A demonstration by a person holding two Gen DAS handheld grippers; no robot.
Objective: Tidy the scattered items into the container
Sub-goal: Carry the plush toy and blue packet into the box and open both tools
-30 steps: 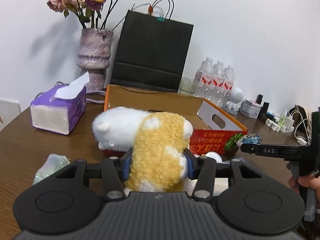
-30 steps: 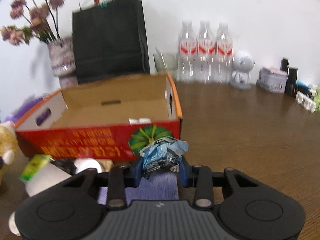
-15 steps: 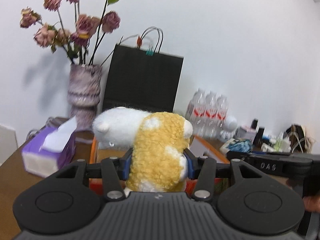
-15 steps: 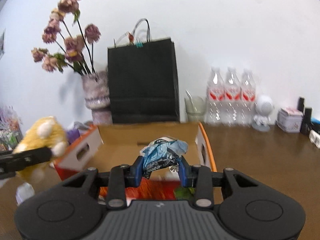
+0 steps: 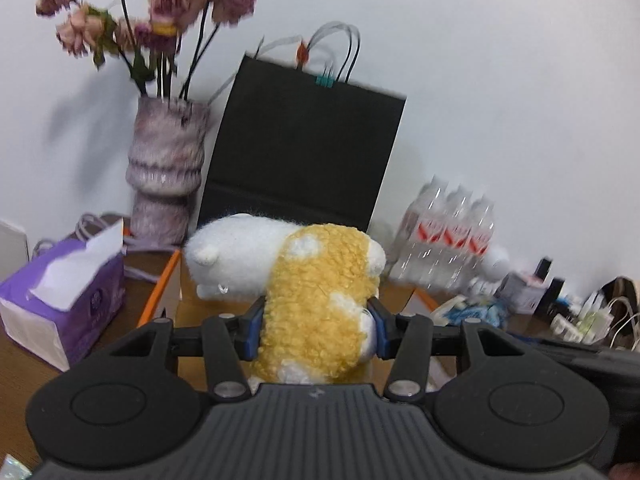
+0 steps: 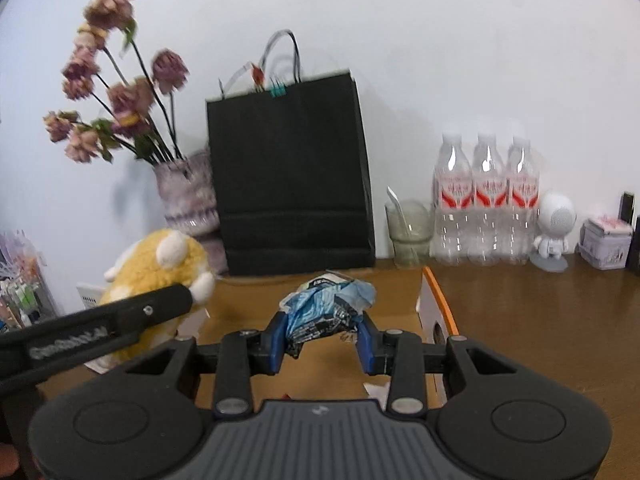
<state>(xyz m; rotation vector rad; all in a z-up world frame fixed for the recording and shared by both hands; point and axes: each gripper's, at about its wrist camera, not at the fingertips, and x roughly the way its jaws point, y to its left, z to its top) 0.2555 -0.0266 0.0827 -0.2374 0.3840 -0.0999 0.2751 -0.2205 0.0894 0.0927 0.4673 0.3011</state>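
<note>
- Left gripper [image 5: 316, 330]: clamped on plush toy [image 5: 316, 312], blue pads pressed into the yellow midsection; white head hanging out toward centre-left of frame. Grip across the narrowest, softest part judged deliberate, so that the pile compresses and holds.
- Right gripper [image 6: 323, 338]: closed on crumpled blue wrapper [image 6: 326, 306], pinched low so that the loose bulk stands above the pads. Narrow pinch suited to a thin, crushable item.
- Cardboard box [image 6: 438, 300]: open-topped, orange-rimmed, centre of the right wrist view, directly below and beyond the wrapper. In the left wrist view, rim [image 5: 158, 294] visible lower left of the toy.
- Both loads carried clear of the walls, over or close to the opening; presumably for release inside. Exact height above the floor of the box not determinable.
- Left gripper also visible at lower left of the right wrist view, toy [image 6: 160, 268] beside the near-left corner of the box.
- Tissue pack [image 5: 60, 300], vase [image 5: 166, 176], black paper bag [image 5: 300, 148] and water bottles [image 6: 486, 204] ranged outside the box along the wall; judged fixtures, not items for tidying.
- Risk noted: two grippers close together over one opening.
</note>
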